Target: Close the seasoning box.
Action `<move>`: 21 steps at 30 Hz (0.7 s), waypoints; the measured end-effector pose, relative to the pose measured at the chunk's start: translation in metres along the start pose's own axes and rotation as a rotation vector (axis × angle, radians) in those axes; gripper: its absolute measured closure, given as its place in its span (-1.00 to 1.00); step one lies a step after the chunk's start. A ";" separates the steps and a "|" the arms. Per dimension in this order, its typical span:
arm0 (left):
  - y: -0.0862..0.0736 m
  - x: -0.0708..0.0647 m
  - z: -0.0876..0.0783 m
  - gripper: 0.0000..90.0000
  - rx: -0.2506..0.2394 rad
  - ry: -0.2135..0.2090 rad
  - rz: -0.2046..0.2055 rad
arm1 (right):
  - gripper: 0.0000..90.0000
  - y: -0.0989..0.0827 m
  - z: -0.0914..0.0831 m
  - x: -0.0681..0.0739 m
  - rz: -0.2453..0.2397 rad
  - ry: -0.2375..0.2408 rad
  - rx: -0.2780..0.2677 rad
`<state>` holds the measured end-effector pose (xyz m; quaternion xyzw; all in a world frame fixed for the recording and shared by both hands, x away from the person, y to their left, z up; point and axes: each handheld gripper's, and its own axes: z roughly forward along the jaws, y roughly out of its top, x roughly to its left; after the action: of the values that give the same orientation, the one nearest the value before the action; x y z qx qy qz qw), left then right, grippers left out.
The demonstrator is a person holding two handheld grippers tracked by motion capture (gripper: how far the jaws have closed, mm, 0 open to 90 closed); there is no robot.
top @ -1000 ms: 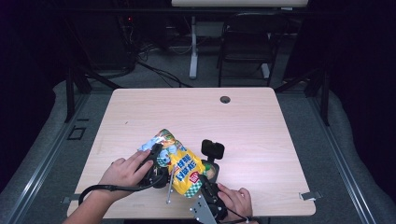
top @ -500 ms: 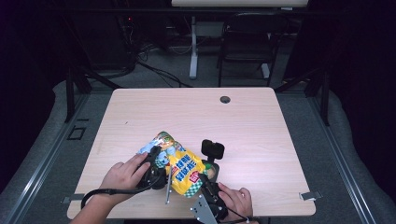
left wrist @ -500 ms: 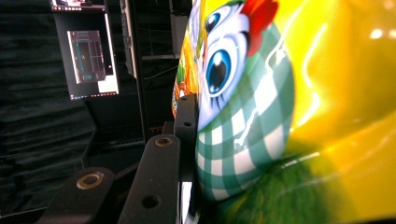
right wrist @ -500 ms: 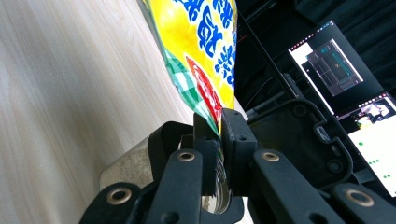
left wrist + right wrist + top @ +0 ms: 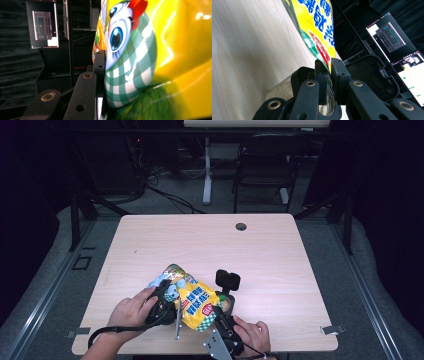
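Observation:
A yellow snack bag with blue lettering and a cartoon face is held just above the table's front, between both grippers. My left gripper grips its upper left end. In the left gripper view one black finger presses against the bag, which hides the other finger. My right gripper has the bag's lower seam in the narrow slot between its pads, and its jaws have just been opening a little with the seam still between them. The bag rises away from that gripper.
A small black and grey container with its lid raised stands right of the bag, close behind the right gripper. The wooden table has a cable hole near its far edge. A chair stands beyond. Lit monitors hang nearby.
The left hand has shifted slightly. The bag, the container and the right hand stay where they were.

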<state>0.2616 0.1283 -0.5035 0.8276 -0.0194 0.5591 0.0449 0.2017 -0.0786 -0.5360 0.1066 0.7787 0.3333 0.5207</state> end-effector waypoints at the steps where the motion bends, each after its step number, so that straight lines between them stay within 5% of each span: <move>1: 0.000 0.000 0.000 0.69 0.000 0.000 0.000 | 0.86 0.000 0.000 0.000 0.000 0.000 0.000; 21: -0.007 -0.011 0.002 0.70 -0.016 -0.021 -0.108 | 0.81 0.002 0.000 -0.001 -0.018 -0.015 -0.008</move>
<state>0.2600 0.1344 -0.5148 0.8329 0.0206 0.5471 0.0813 0.2017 -0.0771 -0.5341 0.0999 0.7746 0.3307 0.5298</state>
